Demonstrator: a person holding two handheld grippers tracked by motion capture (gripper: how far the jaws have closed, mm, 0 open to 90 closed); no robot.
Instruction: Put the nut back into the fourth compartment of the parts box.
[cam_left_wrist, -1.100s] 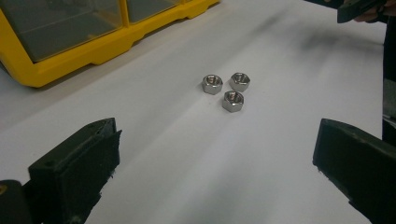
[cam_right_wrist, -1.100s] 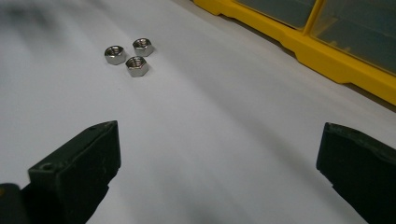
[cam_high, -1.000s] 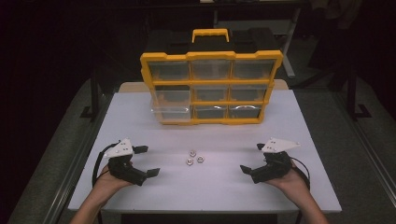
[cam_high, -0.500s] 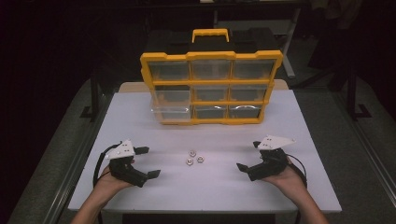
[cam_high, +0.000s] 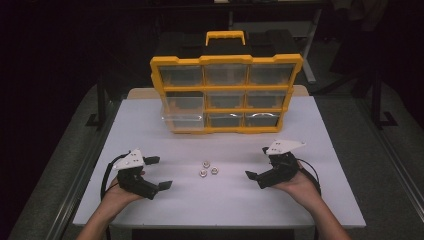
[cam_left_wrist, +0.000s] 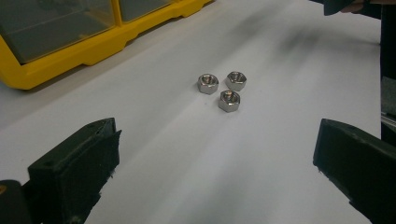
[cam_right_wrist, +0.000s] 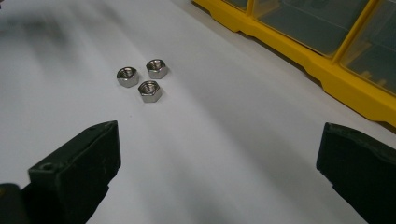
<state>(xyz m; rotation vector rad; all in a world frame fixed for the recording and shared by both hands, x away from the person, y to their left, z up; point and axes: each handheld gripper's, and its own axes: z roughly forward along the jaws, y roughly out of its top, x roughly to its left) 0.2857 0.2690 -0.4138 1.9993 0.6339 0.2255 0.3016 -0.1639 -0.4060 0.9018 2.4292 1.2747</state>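
The right gripper (cam_high: 261, 176) has been drawn slightly toward the three nuts (cam_high: 207, 169) lying untouched before the yellow organizer (cam_high: 226, 95), both it and the left gripper (cam_high: 161, 172) gaping empty, nothing yet sorted.

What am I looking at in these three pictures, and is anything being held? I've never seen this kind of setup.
A person sits at a white table, holding a hand-held two-jaw black gripper in each hand: the left gripper and the right gripper. There is no robot arm.

The high view comes from a fixed camera above, looking down; forearms enter from the bottom. The other two pictures come from cameras riding on each gripper, looking out between its own two black jaws.

On the table lie three small silver hexagonal metal nuts, close together between the grippers, and behind them stands a yellow plastic organiser case with clear drawers and a handle on top.

Both grippers are open and hold nothing.
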